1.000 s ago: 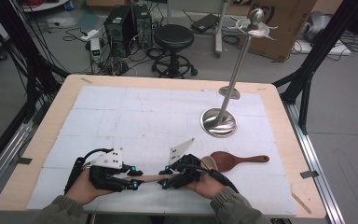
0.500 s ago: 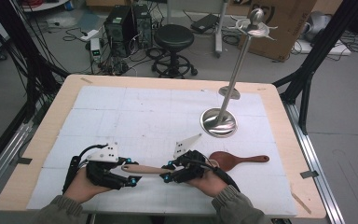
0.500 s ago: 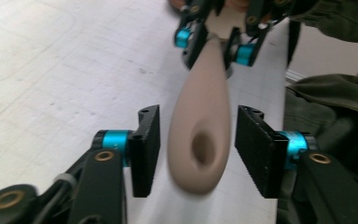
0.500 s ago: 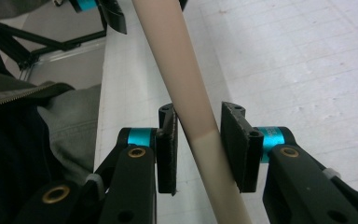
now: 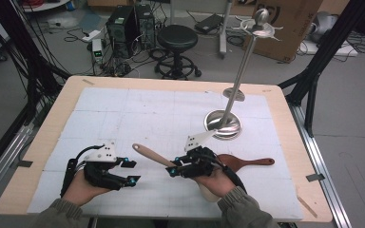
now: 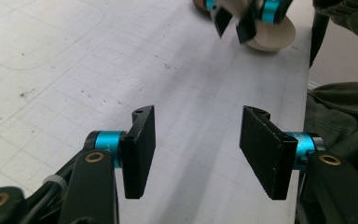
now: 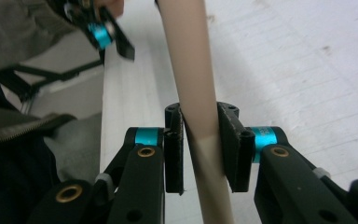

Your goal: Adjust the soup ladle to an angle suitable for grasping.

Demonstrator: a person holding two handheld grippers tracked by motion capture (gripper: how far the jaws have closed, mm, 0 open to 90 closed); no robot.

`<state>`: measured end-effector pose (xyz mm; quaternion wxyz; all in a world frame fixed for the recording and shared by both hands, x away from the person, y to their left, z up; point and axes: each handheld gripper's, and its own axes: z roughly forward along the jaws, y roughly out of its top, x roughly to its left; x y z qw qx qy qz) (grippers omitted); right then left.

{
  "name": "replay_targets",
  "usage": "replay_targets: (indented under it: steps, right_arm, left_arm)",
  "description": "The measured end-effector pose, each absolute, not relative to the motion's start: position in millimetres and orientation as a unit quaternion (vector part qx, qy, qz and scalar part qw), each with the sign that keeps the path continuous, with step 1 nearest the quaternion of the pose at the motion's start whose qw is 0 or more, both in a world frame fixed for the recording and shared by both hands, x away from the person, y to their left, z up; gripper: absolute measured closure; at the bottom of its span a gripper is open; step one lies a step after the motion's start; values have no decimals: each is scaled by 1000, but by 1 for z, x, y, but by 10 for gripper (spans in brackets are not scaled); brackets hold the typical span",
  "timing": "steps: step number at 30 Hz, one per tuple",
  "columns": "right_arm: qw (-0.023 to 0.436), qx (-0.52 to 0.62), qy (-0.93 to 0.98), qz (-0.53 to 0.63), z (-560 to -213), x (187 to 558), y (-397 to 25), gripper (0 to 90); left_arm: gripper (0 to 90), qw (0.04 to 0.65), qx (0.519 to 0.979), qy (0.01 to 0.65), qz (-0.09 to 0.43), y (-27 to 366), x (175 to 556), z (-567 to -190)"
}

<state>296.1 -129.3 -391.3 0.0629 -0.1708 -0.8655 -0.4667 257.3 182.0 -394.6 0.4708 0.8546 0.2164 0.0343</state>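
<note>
My right claw (image 5: 175, 170) is clamped on the light wooden spoon (image 5: 148, 154), jaws pinching the handle from both sides in the right gripper view (image 7: 200, 149). In the high view the handle sticks up and left from the claw, lower centre of the frame, lifted off the worktop (image 5: 138, 109); the pale spoon bowl shows under my right hand.

Change since a second ago: both claws were on the spoon, which lay level between them. Now my left claw (image 5: 128, 172) has let go and pulled away to the lower left, jaws wide apart with nothing between them, clear in the left gripper view (image 6: 196, 149), bare mat below. The handle end has also tipped upward.

What it means, my read: handover from left to right is done, and the spoon now rides on the right claw alone. Likely next is carrying it toward the metal stand (image 5: 224, 124) at centre right, probably to hang it on the hooks at the top (image 5: 261, 28); can't confirm.

Dark wooden spoon (image 5: 247, 162) lies flat on the worktop just right of my right hand, untouched.

Risk: the grip sits low on a long handle, so the spoon could swivel in the jaws.
</note>
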Motion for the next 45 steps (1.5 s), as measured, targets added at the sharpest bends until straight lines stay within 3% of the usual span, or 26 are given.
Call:
replay_targets:
  steps: [8, 28, 45]
  right_arm:
    - [60, -199, -833, -514, -380, 302, -146, 754]
    - [-3, -248, -756, -606, -355, 309, -190, 761]
    - [-32, -265, -748, -608, -351, 311, -199, 765]
  left_arm:
    - [458, 469, 855, 217, 35, 181, 257, -395]
    - [431, 468, 856, 218, 36, 181, 257, -396]
    - [384, 467, 853, 229, 42, 185, 257, -397]
